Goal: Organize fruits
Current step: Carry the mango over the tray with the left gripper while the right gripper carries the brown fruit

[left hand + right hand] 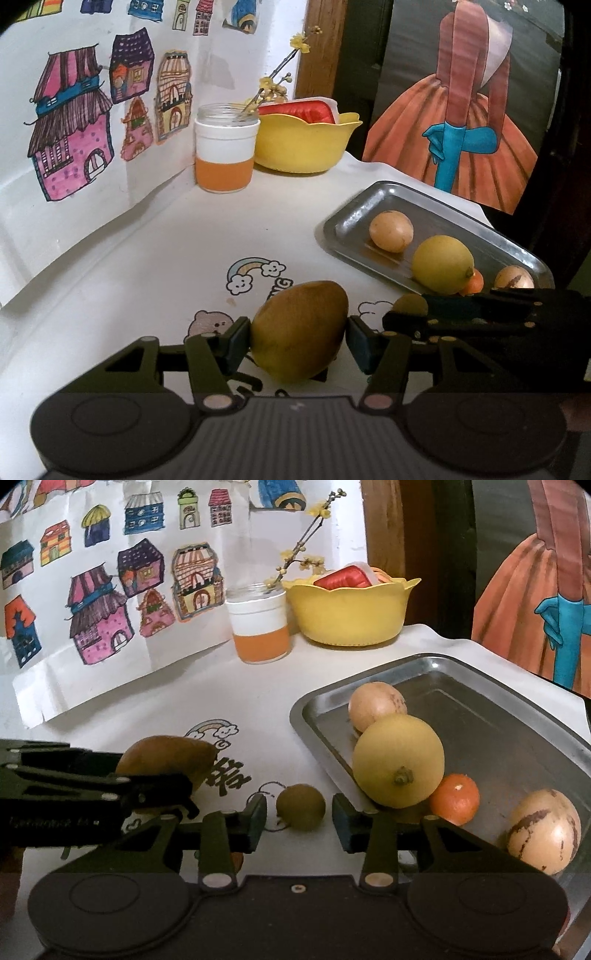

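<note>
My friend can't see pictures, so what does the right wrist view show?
The right tool sits open around a small round green-brown fruit on the white tablecloth, beside a metal tray holding a big yellow citrus.

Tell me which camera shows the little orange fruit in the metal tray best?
The right wrist view: the small orange fruit sits nearly whole beside the big yellow fruit. The left wrist view shows only a sliver behind that yellow fruit.
</note>
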Tool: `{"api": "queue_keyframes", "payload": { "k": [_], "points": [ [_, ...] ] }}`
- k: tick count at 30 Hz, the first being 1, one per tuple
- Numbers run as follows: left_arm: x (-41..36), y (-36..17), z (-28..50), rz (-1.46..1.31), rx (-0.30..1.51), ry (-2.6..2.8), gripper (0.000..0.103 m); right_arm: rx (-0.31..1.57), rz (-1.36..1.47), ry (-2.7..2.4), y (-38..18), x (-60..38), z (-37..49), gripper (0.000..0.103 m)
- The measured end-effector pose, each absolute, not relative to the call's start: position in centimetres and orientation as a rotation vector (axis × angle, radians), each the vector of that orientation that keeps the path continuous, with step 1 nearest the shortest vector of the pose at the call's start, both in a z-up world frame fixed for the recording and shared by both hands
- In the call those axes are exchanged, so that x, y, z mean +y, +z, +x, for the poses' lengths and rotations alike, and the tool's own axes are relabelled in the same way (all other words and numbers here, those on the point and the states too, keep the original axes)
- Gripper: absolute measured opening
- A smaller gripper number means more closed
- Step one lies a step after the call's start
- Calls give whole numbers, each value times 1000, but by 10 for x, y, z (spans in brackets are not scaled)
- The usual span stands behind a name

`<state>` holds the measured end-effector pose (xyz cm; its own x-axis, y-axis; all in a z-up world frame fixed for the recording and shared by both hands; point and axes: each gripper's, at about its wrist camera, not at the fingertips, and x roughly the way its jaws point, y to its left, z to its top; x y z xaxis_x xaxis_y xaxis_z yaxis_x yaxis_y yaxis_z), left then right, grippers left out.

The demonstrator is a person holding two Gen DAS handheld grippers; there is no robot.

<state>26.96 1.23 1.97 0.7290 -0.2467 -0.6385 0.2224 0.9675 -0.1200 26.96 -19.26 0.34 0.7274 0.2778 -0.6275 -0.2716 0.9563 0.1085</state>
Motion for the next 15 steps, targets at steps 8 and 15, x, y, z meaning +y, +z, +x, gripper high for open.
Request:
{"api": "queue_keyframes", "payload": {
  "k": [8,15],
  "points": [
    [11,21,271,-37,712,-254,60,692,39,334,3,-199,263,31],
    [3,20,271,-52,719,-294,60,685,46,359,7,-206,249,30]
  ]
}}
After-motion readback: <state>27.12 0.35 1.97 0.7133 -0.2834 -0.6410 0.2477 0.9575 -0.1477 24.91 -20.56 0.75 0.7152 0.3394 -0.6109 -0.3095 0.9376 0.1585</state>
